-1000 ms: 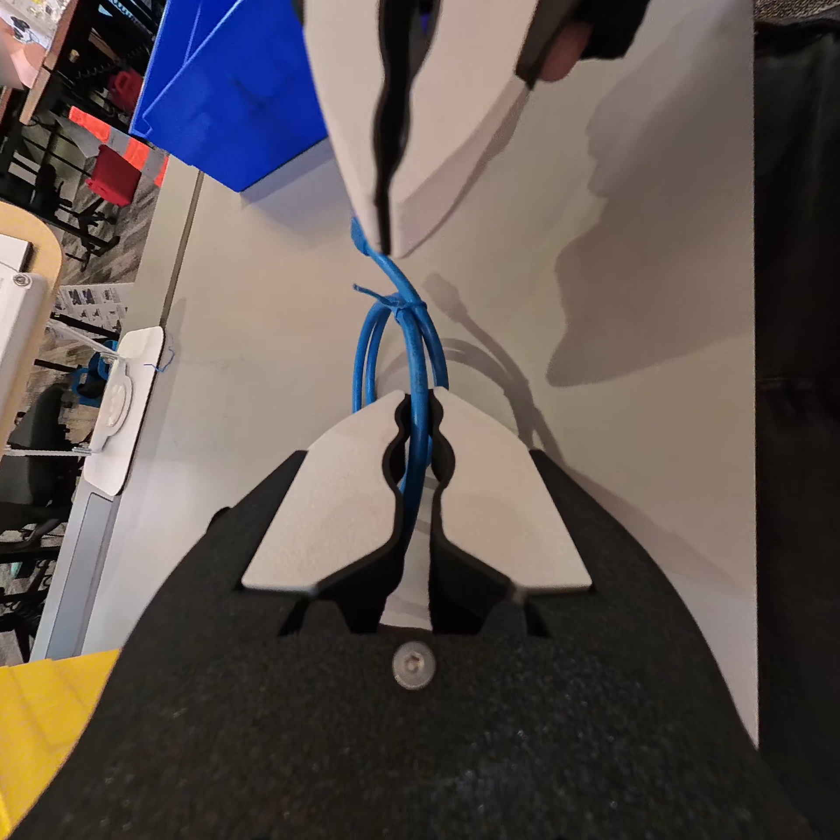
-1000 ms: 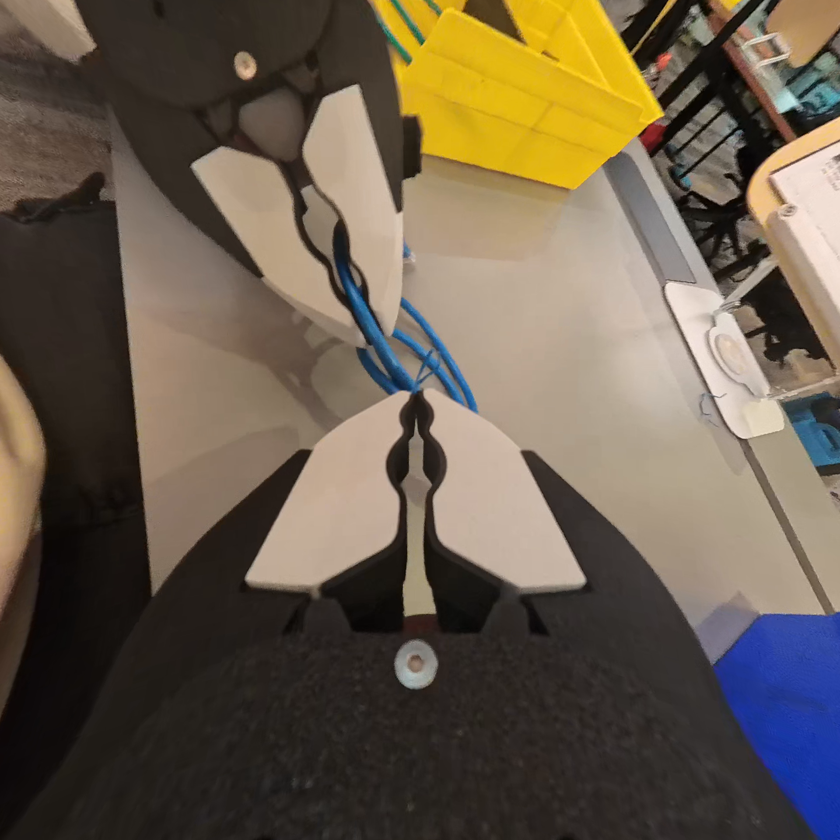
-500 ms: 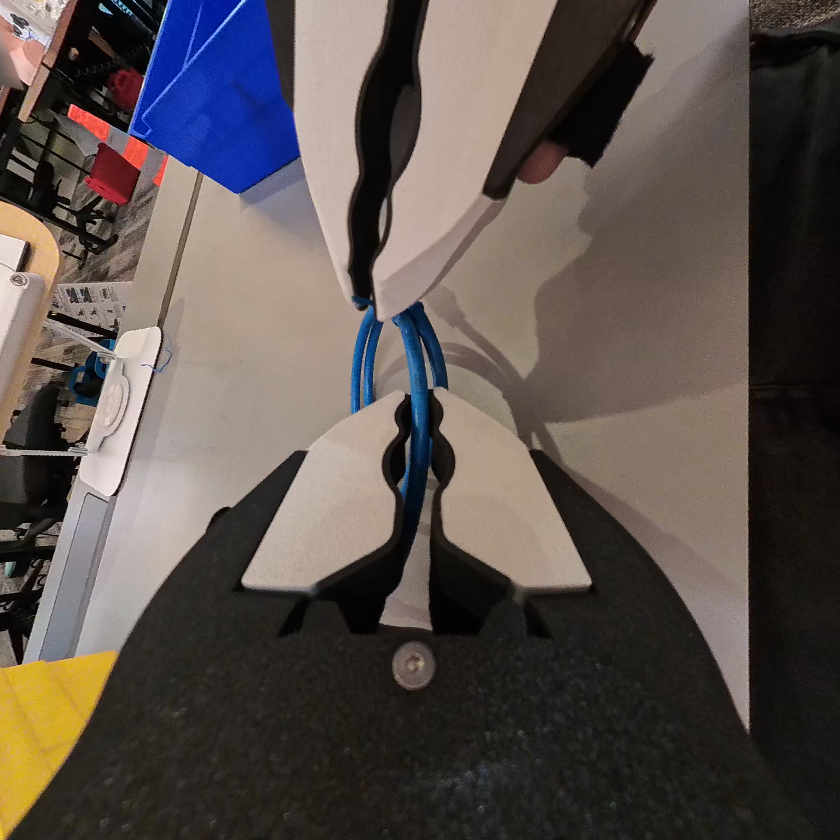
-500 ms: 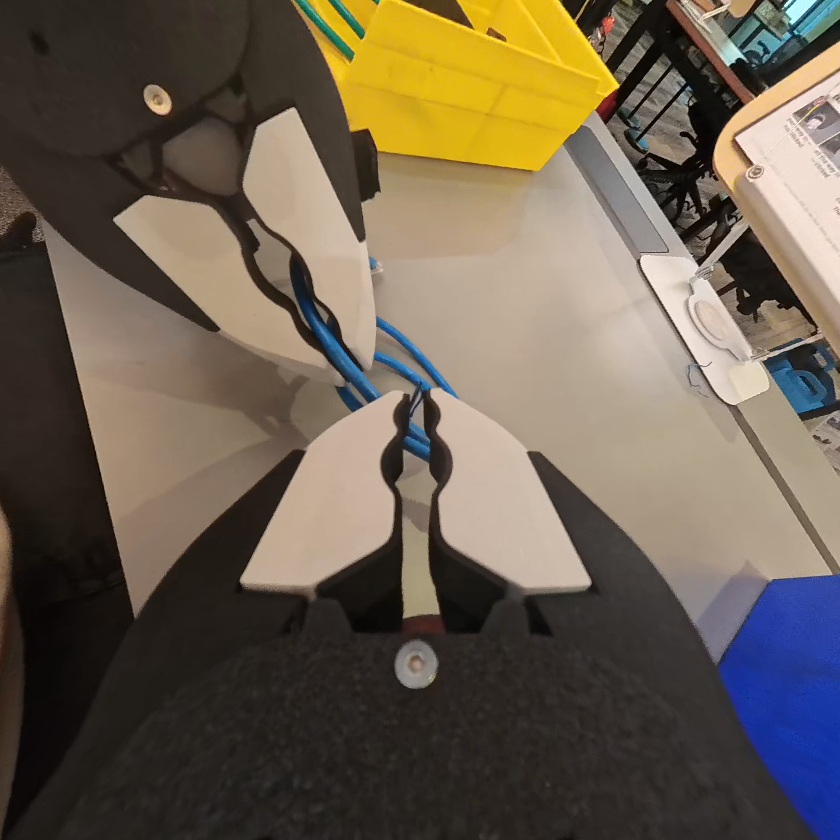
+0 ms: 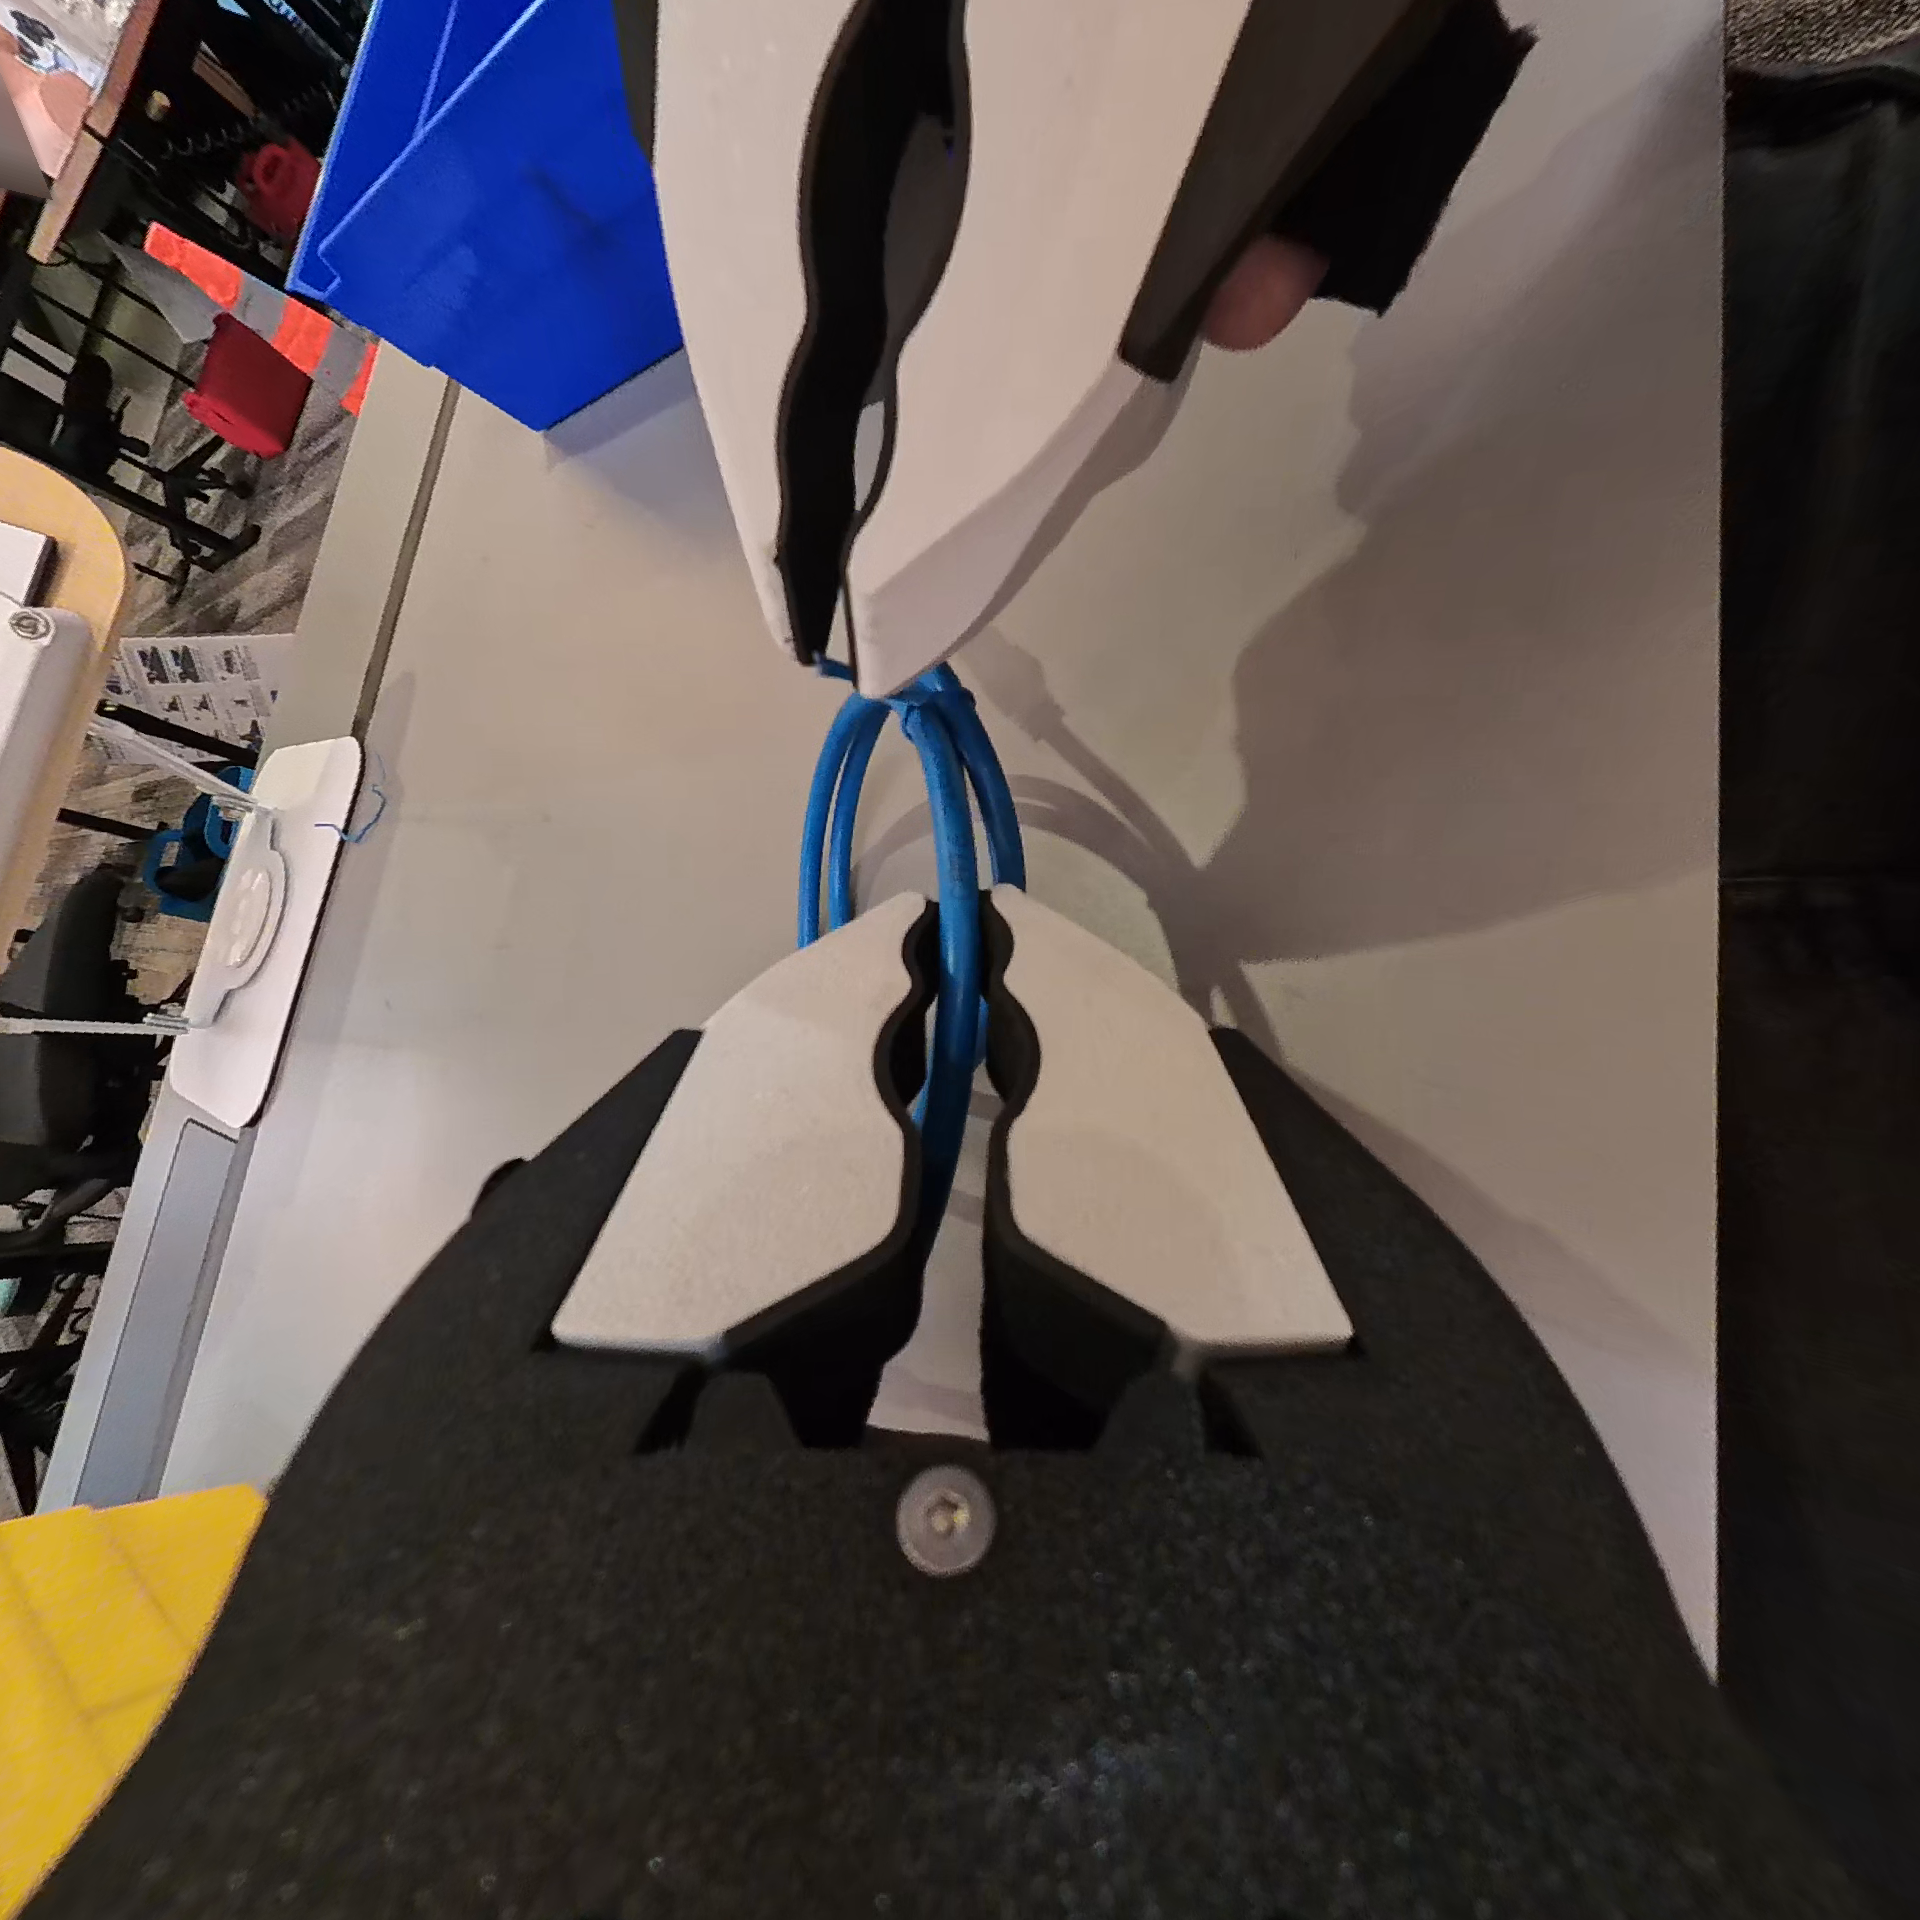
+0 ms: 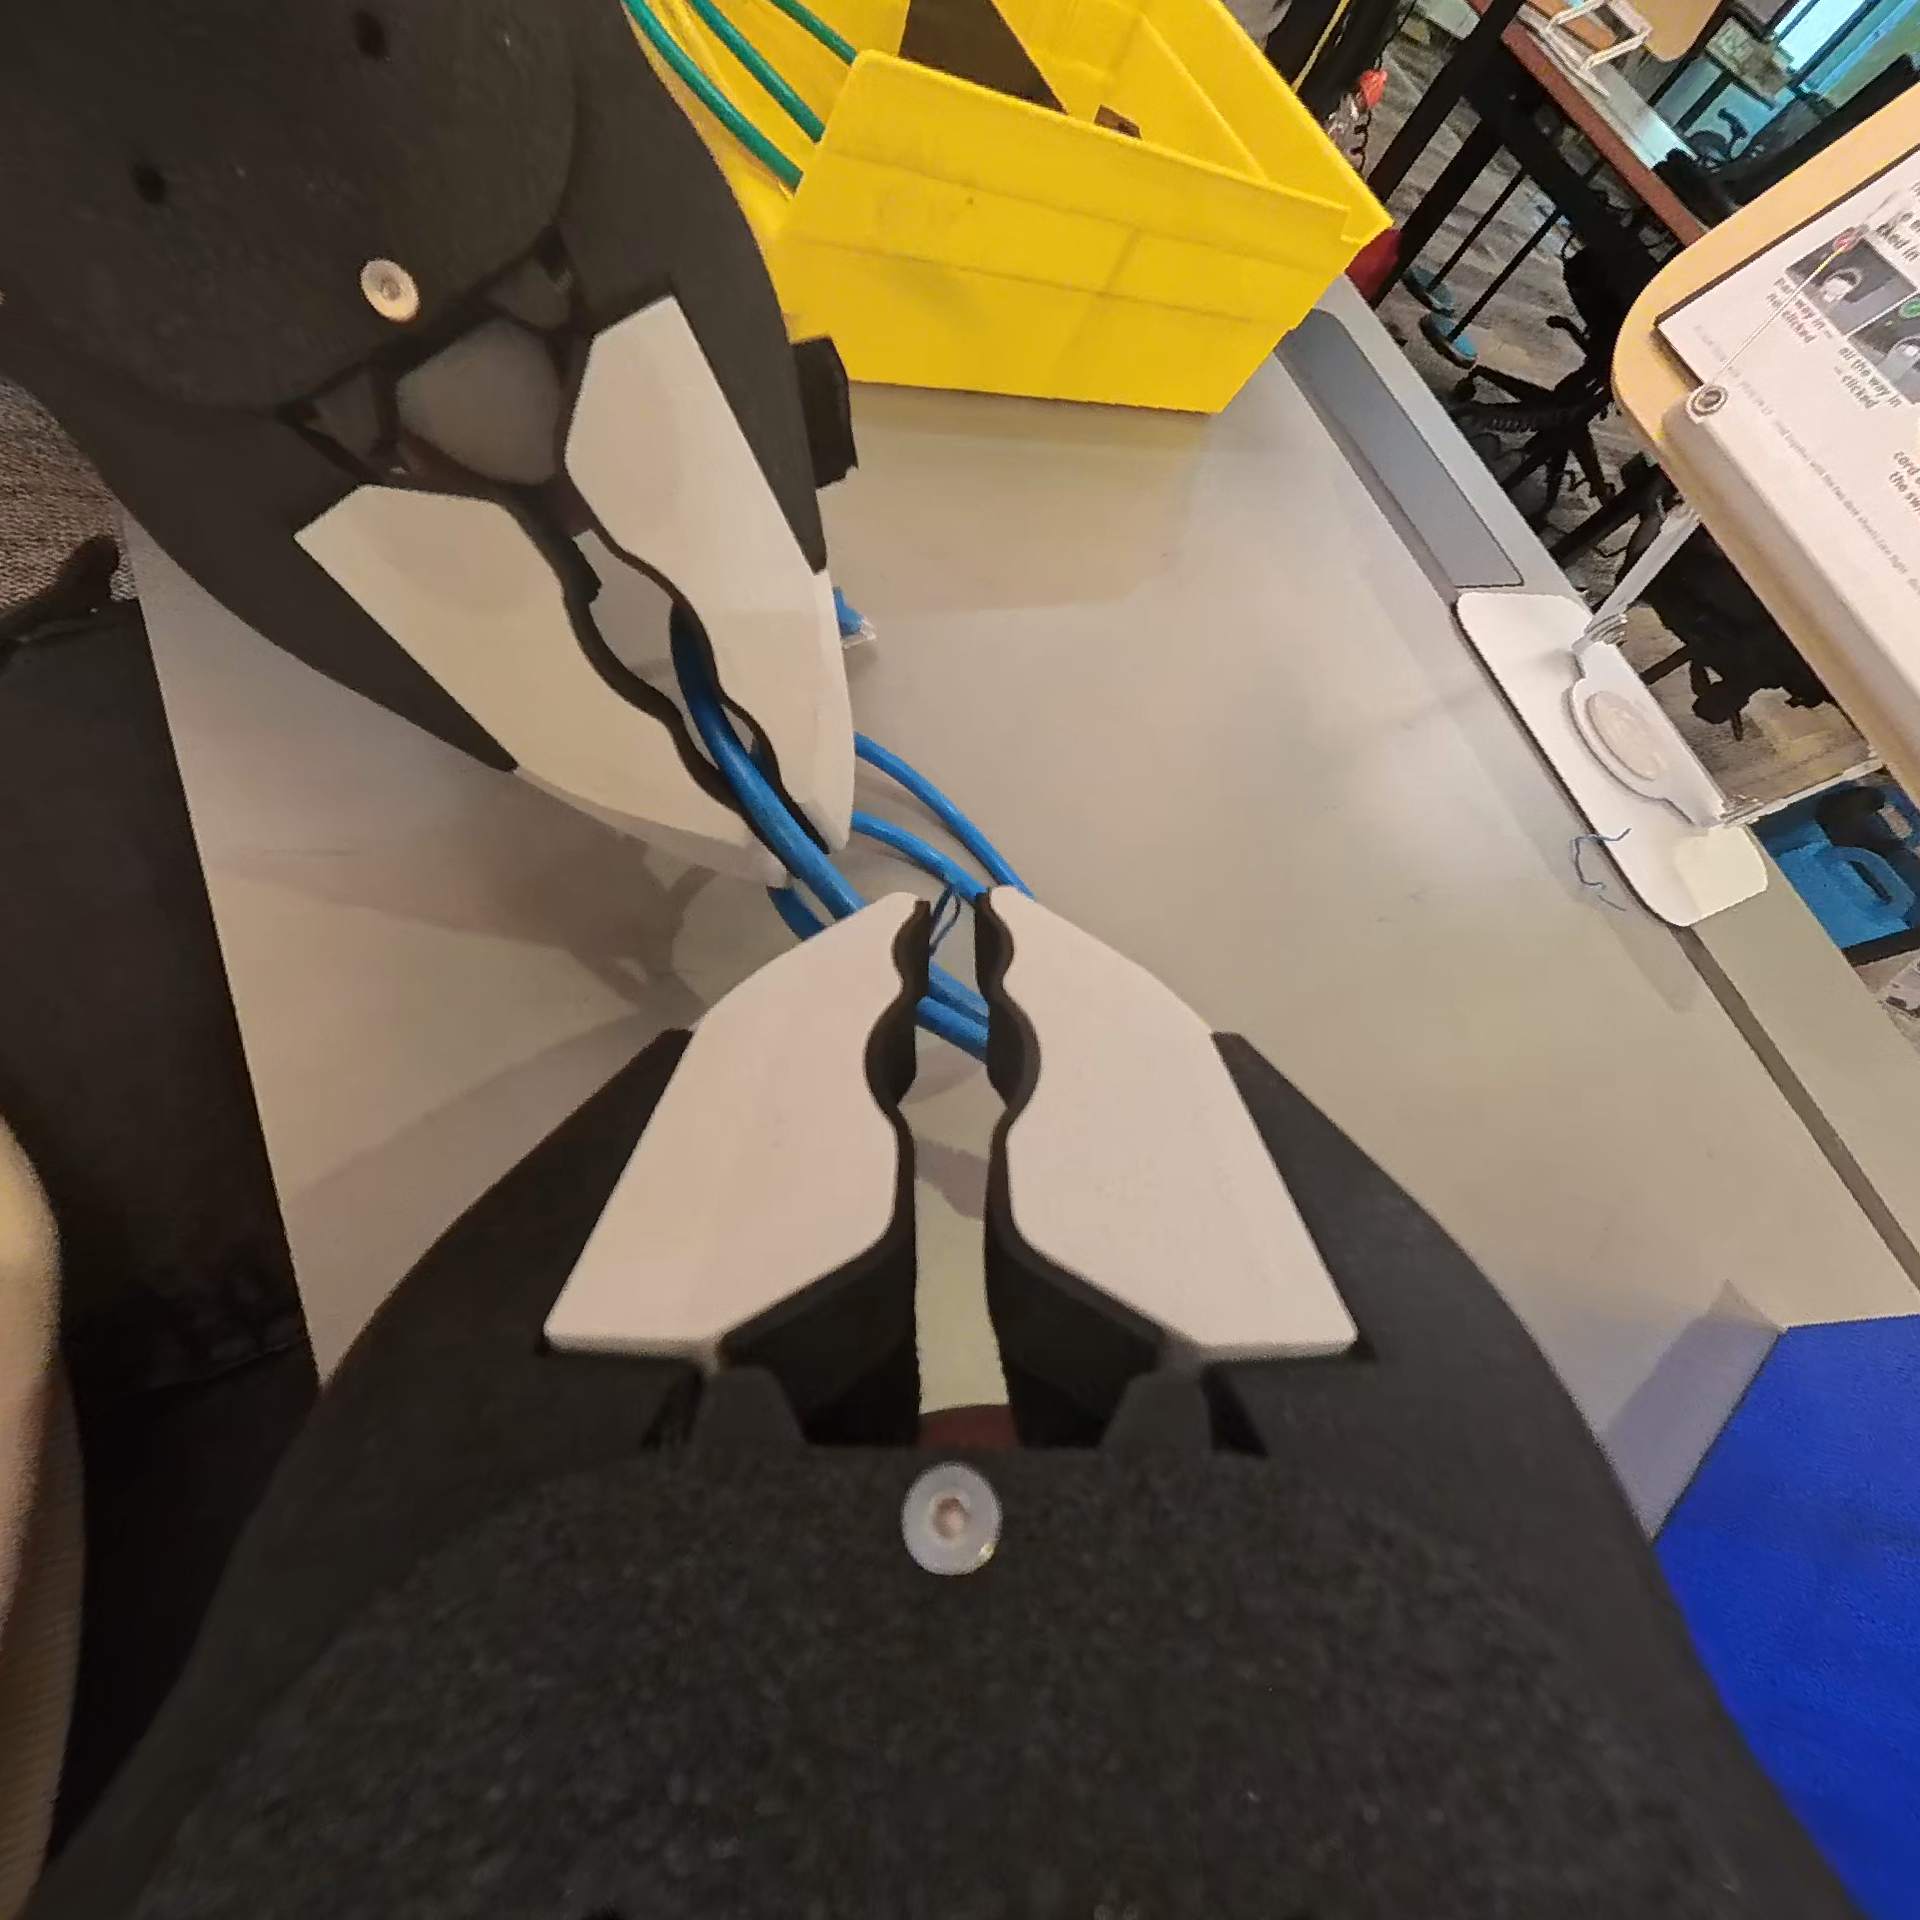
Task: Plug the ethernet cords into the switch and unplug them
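Note:
A coiled blue ethernet cord (image 5: 956, 831) hangs above the grey table (image 5: 571, 1039), bound by a thin blue twist tie (image 5: 914, 707). My left gripper (image 5: 956, 909) is shut on one side of the coil, and the cord runs down between its fingers. My right gripper (image 6: 951, 904) faces it, closed on the coil's tied spot with its jaws a narrow gap apart. The tie (image 6: 943, 925) sits between its tips. The right gripper also shows in the left wrist view (image 5: 831, 649), and the left gripper in the right wrist view (image 6: 800, 842). A clear plug (image 6: 852, 618) peeks out behind the left fingers. No switch is in view.
A yellow bin (image 6: 1039, 260) holding green cords (image 6: 748, 94) stands at one end of the table, and a blue bin (image 5: 488, 208) at the other. A white plate (image 6: 1621, 748) lies at the far table edge. A person's dark clothing (image 5: 1818, 935) borders the near edge.
My right gripper has moved along the cord onto the tied spot, and its tips have gone from touching to slightly parted. The left gripper has kept its hold.

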A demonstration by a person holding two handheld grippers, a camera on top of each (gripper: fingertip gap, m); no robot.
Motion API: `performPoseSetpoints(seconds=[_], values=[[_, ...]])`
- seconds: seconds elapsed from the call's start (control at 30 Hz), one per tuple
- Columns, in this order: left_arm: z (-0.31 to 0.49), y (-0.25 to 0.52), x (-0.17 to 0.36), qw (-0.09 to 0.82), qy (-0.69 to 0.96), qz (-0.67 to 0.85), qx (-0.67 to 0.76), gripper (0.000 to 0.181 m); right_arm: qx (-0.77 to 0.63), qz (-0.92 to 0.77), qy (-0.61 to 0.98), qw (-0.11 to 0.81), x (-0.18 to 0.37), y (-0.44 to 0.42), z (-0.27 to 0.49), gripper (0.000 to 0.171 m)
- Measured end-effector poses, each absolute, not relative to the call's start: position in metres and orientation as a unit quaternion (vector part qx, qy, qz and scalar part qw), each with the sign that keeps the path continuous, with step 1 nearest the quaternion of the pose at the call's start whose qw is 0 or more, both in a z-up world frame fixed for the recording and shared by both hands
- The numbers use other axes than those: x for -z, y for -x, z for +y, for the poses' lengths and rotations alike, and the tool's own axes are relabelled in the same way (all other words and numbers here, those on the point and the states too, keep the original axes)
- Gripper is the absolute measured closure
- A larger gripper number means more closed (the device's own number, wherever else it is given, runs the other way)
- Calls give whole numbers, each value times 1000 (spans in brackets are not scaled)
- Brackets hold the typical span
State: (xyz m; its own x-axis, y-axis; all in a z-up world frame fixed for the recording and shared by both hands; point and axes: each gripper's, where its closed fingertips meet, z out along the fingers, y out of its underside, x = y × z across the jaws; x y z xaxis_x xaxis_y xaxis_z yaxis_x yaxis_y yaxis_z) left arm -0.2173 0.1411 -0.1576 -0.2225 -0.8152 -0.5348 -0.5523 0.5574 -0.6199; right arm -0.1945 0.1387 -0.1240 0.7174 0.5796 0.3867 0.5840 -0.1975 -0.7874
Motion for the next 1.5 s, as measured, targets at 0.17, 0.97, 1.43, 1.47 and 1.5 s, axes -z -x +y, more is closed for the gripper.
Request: performPoseSetpoints(seconds=[0.17, 0.97, 1.43, 1.47, 1.5], values=[[142, 217, 159, 435, 447, 767, 151, 176, 4, -374, 771, 516, 122, 195, 139, 167], [137, 217, 145, 457, 430, 758, 178, 176, -38, -331, 806, 490, 128, 164, 143, 171], [125, 214, 152, 444, 416, 772, 184, 176, -181, -339, 779, 495, 113, 168, 120, 164], [126, 214, 152, 443, 417, 772, 184, 176, -182, -350, 775, 494, 112, 169, 116, 164], [126, 214, 152, 443, 418, 772, 184, 176, -178, -356, 776, 490, 113, 169, 115, 164]])
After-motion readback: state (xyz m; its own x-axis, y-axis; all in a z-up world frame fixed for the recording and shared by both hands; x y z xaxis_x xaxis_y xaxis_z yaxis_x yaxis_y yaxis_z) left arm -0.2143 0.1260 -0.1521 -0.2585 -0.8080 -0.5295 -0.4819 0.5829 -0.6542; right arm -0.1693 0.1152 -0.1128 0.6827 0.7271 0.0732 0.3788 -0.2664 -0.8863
